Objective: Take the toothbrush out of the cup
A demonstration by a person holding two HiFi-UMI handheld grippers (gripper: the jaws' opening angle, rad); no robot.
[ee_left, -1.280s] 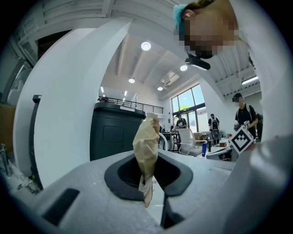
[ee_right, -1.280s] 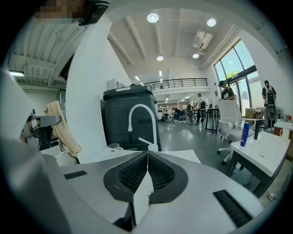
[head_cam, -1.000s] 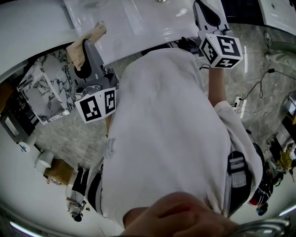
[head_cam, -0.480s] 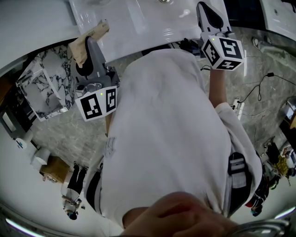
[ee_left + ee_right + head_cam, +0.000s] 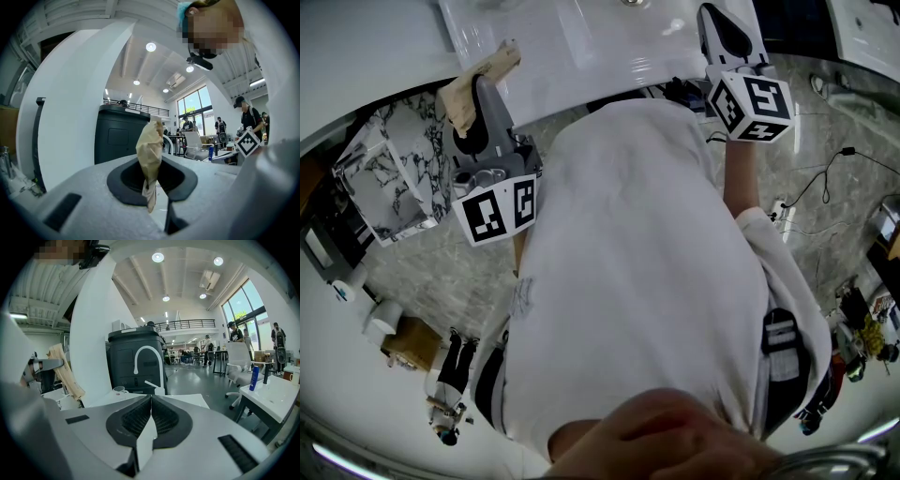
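Checking clearances first, we find the white tabletop (image 5: 581, 47) ends just ahead of the person's torso, with open grey floor (image 5: 422, 272) to either side. The left gripper (image 5: 152, 171) is held level at the tabletop's left corner. Its jaws are clamped on what looks like the toothbrush (image 5: 150, 145) in a tan paper wrapper, upright and well apart from the cup (image 5: 119, 389). The right gripper (image 5: 151, 401) tilts slightly down over the tabletop, jaws together with nothing between them. The cup stands on the tabletop near a white faucet (image 5: 145, 363). A large hall with desks lies beyond.
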